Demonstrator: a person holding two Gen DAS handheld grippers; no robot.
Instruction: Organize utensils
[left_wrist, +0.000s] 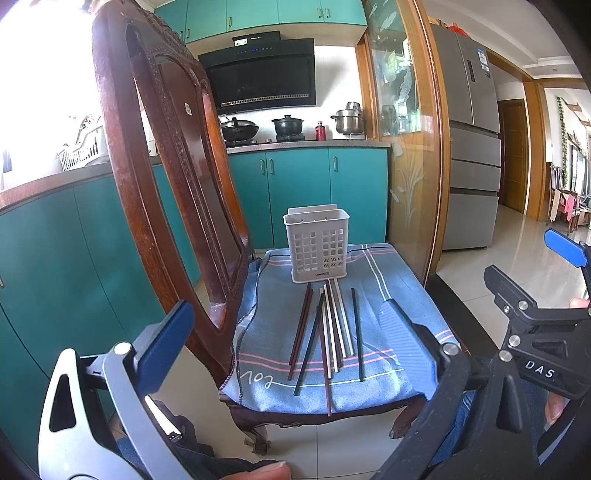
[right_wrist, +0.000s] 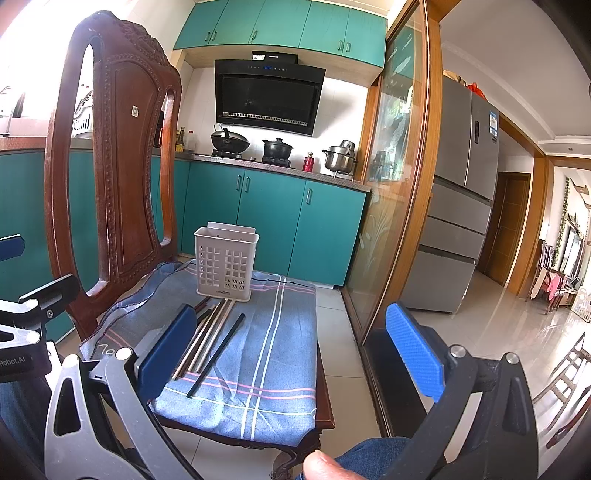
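Note:
Several chopsticks (left_wrist: 330, 334), dark, brown and white, lie side by side on a blue striped cloth (left_wrist: 391, 280) over a chair seat. A white perforated utensil holder (left_wrist: 317, 245) stands upright behind them; nothing shows above its rim. My left gripper (left_wrist: 288, 341) is open and empty, held in front of the seat, short of the chopsticks. In the right wrist view the chopsticks (right_wrist: 216, 341) and holder (right_wrist: 225, 264) sit left of centre. My right gripper (right_wrist: 291, 360) is open and empty over the seat's front right; its left pad hides some chopstick ends.
The carved wooden chair back (left_wrist: 166, 177) rises on the left of the seat. A glass sliding door with a wooden frame (right_wrist: 402, 192) stands to the right. Teal kitchen cabinets (right_wrist: 273, 218) and a stove with pots are behind. The right gripper's body shows in the left wrist view (left_wrist: 546, 321).

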